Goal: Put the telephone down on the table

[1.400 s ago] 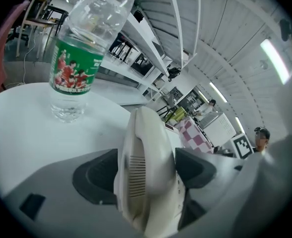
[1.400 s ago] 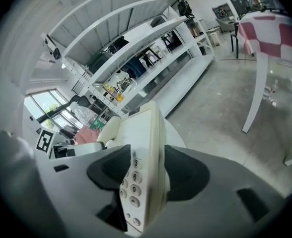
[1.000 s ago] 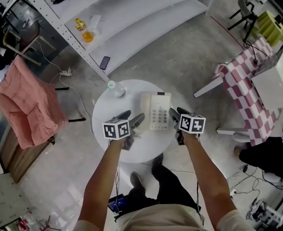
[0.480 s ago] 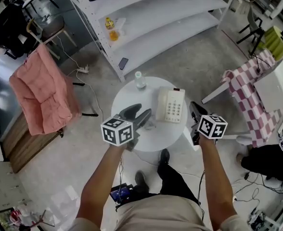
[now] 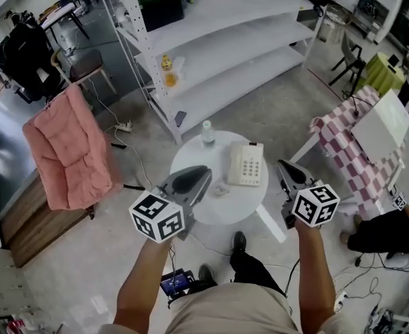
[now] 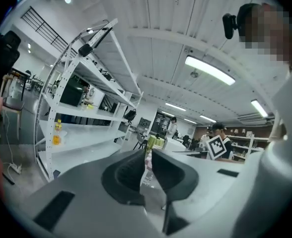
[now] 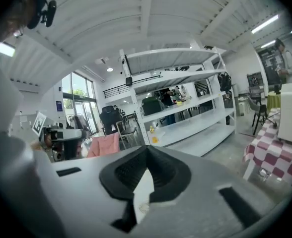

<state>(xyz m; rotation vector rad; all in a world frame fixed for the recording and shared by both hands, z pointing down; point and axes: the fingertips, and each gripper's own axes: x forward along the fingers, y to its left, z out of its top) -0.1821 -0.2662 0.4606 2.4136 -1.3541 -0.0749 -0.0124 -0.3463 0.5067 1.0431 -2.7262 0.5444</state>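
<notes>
The cream push-button telephone [image 5: 247, 163] lies flat on the round white table [image 5: 232, 204], handset on its cradle. Neither gripper touches it; both are held high above the floor, nearer to me than the table. My left gripper [image 5: 199, 177] [image 6: 148, 155] hangs over the table's left edge. Its jaws have just been closing and now stand together with nothing between them. My right gripper [image 5: 284, 167] [image 7: 146, 150] is off the table's right side. Its jaws have also just been closing, and the tips now meet on nothing.
A clear bottle [image 5: 207, 132] and a small pale object [image 5: 220, 190] also sit on the table. White shelving [image 5: 225, 40] stands behind. A pink cushioned chair [image 5: 69, 148] is at the left, a chequered cloth table [image 5: 350, 152] and a seated person [image 5: 392, 228] at the right.
Both grippers have lifted up and back from beside the telephone, and their jaws have gone from open to shut. The telephone stays on the table, which now looks smaller and farther off.
</notes>
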